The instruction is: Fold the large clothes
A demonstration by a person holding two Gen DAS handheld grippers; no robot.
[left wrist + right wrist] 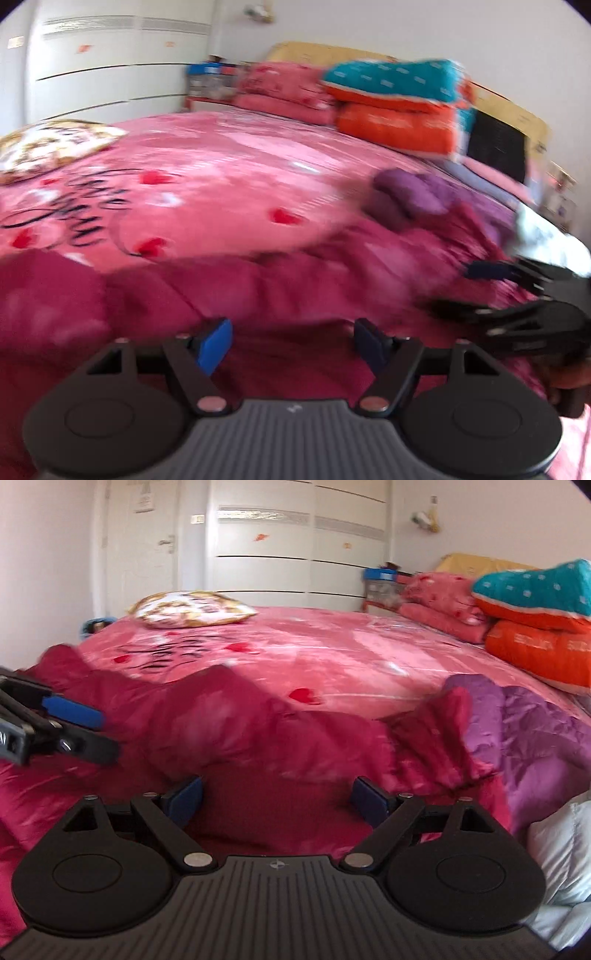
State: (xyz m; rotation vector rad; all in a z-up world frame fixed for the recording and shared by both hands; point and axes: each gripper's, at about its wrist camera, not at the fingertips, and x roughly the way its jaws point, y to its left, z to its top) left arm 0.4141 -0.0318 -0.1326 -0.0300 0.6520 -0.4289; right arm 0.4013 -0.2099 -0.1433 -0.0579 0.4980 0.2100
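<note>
Your left gripper (293, 345) and right gripper (277, 801) both stand open and empty above the crumpled dark red padded garment with purple lining (266, 723), which lies at 6 o'clock on the pink bedspread (332, 646), not yet folded.
</note>
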